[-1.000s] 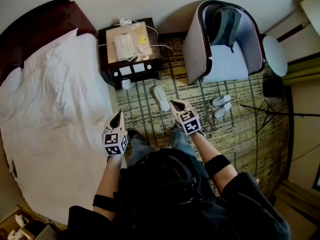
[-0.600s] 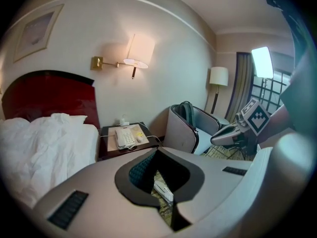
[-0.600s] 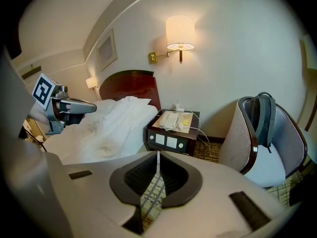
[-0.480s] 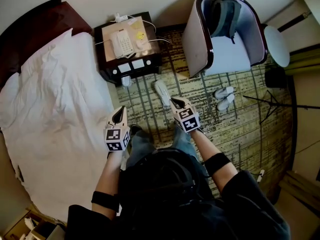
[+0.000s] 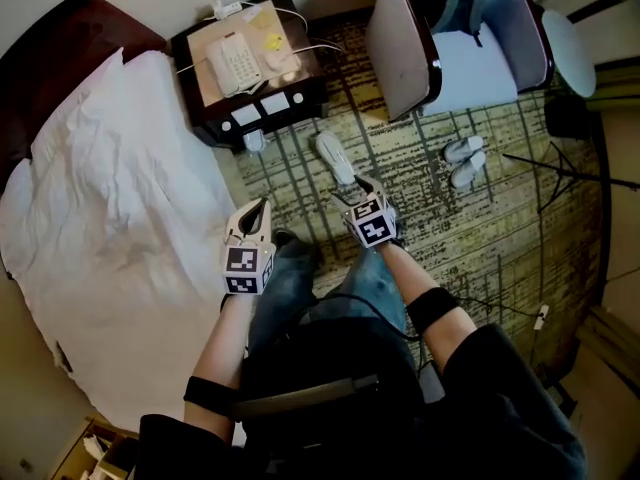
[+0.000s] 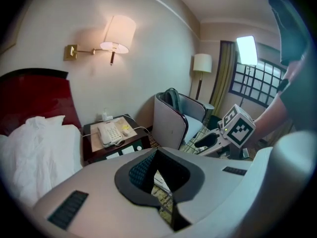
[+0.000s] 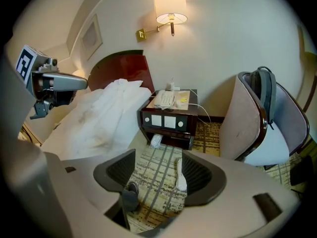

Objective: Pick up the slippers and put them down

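A white slipper (image 5: 335, 158) lies on the patterned carpet in front of the nightstand; in the right gripper view the same slipper (image 7: 181, 175) shows on the floor beyond the gap between the jaws. A second white slipper (image 5: 254, 140) is tucked at the nightstand's foot (image 7: 156, 141). My right gripper (image 5: 358, 184) hovers just short of the first slipper's near end. Its jaws have just been opening and stand apart with nothing held. My left gripper (image 5: 261, 208) is shut and empty, beside the bed's edge.
A dark nightstand (image 5: 216, 116) with a phone (image 5: 228, 63) stands behind the slippers. The white bed (image 5: 110, 218) fills the left. An armchair (image 5: 405, 43) with a backpack stands at the right, and another pair of slippers (image 5: 465, 161) lies below it. The person's shoe (image 7: 131, 191) is near the right jaws.
Both grippers have dropped toward the floor as the person bends down. The right gripper's jaws, shut before, now stand apart near the slipper. The left stays shut.
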The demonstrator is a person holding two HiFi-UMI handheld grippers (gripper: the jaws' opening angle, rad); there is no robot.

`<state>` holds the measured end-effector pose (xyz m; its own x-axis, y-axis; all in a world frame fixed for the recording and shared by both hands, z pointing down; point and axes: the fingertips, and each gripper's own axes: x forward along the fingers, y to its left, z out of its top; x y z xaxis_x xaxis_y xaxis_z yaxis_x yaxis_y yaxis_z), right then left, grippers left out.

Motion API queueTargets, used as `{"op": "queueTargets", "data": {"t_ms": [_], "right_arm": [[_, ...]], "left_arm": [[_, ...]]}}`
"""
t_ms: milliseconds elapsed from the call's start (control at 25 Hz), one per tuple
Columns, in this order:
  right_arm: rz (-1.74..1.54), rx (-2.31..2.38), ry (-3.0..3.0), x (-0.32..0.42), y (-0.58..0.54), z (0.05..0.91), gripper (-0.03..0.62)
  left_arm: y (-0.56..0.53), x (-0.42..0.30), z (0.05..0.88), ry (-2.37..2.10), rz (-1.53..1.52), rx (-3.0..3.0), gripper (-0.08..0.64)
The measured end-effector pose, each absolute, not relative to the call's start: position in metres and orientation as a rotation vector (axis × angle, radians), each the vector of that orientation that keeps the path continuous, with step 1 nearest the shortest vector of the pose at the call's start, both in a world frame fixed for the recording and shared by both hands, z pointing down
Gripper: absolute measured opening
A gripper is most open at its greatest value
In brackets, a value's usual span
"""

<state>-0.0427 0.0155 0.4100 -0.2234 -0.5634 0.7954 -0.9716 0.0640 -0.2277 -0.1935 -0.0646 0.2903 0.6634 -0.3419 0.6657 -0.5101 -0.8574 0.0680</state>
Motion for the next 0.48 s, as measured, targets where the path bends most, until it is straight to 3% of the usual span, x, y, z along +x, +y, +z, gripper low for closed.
{"op": "queueTargets", "data": {"t_ms": [360,480], "right_arm": [[1.131,1.500,-1.668,-0.045,0.011,0.527,0.492],[1.178,1.501,-1.630,-0.035,0.001,0.578,0.522]], "left_arm": [[-0.056,-0.171,0.390,-0.541,1.064,2.548,-0.009],[-0.063,-0.159,0.440,-0.561,1.058,2.525,-0.009]]}}
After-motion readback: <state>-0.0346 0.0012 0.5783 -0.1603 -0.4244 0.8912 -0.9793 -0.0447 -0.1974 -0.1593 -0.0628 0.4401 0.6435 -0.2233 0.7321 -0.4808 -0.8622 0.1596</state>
